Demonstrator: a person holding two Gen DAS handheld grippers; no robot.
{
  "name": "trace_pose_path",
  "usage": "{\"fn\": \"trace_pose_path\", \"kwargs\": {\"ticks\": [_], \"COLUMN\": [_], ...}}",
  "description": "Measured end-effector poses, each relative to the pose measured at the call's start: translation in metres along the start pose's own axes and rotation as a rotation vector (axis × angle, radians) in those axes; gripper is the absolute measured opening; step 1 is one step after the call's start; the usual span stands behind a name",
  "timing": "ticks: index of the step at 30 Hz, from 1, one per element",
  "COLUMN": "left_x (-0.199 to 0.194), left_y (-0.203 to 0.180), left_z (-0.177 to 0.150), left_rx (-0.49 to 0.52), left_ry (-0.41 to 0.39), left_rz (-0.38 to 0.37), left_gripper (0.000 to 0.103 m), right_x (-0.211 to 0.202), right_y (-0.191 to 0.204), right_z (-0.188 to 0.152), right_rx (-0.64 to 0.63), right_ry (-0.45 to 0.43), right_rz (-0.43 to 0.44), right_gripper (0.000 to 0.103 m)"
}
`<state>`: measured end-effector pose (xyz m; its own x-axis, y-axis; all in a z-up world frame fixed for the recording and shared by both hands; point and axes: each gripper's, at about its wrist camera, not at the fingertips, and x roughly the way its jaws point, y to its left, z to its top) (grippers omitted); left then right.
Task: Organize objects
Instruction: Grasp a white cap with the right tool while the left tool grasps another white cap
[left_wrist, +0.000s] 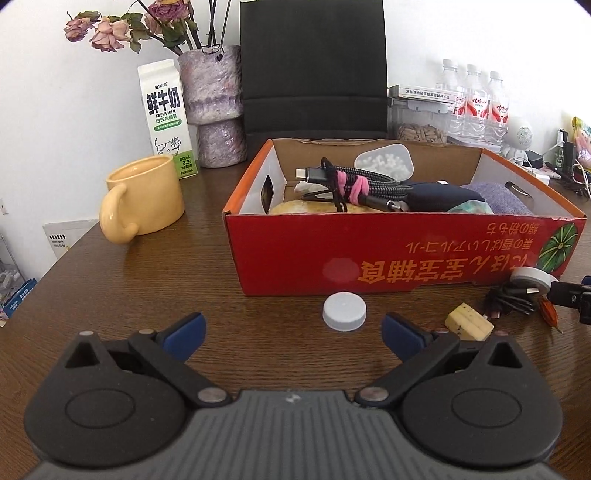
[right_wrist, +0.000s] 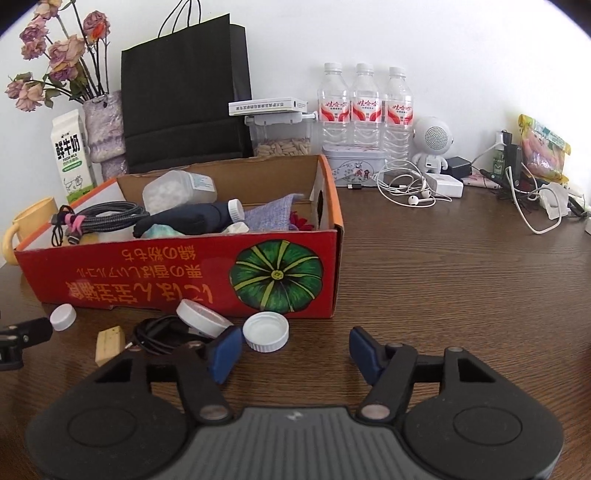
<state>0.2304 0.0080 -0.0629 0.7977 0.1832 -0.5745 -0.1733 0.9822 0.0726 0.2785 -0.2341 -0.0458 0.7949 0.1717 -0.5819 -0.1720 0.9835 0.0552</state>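
Both hand-held grippers gape empty; only the right view shows the upturned white cap (right_wrist: 266, 331).

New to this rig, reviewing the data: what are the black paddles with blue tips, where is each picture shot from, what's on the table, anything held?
No robot arm here: a person holds a two-finger gripper in each hand, with a fisheye camera looking along its blue-padded fingers.

One picture is from the left gripper, the other from the right gripper. Both stand open and hold nothing.

On the dark wooden table stands a red cardboard box with a pumpkin print, already holding cables, a bottle and cloth. In front of it lie a white screw cap, a second, upturned white cap, a white round lid, a black coiled cable and a pale yellow block. A yellow ceramic mug stands to the box's left.
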Motion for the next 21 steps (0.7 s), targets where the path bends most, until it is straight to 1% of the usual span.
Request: {"fn": "trace_pose_path", "kwargs": {"ticks": [3, 5, 7, 9, 10, 12, 21], "left_x": [0.006, 0.012, 0.019, 0.023, 0.024, 0.026, 0.028], "left_y": [-0.001, -0.001, 0.001, 0.007, 0.009, 0.009, 0.007], "left_z": [0.001, 0.001, 0.001, 0.002, 0.003, 0.003, 0.005], "left_rx": [0.005, 0.006, -0.011, -0.044, -0.06, -0.06, -0.055], "left_ry": [0.011, 0.036, 0.066, 0.078, 0.083, 0.084, 0.085], "left_rz": [0.011, 0.014, 0.002, -0.014, -0.021, -0.021, -0.03], "left_gripper": [0.103, 0.103, 0.103, 0.103, 0.103, 0.103, 0.103], "right_x": [0.004, 0.009, 0.011, 0.011, 0.011, 0.011, 0.011], "right_y": [0.004, 0.003, 0.005, 0.007, 0.008, 0.011, 0.012], "right_z": [0.002, 0.004, 0.005, 0.005, 0.005, 0.005, 0.006], "right_rx": [-0.015, -0.014, -0.022, -0.036, -0.044, -0.062, -0.075], "right_ry": [0.011, 0.029, 0.027, 0.026, 0.025, 0.025, 0.025], "right_rz": [-0.004, 0.001, -0.005, 0.002, 0.011, 0.022, 0.035], "right_gripper": [0.06, 0.055, 0.049, 0.038, 0.035, 0.028, 0.028]}}
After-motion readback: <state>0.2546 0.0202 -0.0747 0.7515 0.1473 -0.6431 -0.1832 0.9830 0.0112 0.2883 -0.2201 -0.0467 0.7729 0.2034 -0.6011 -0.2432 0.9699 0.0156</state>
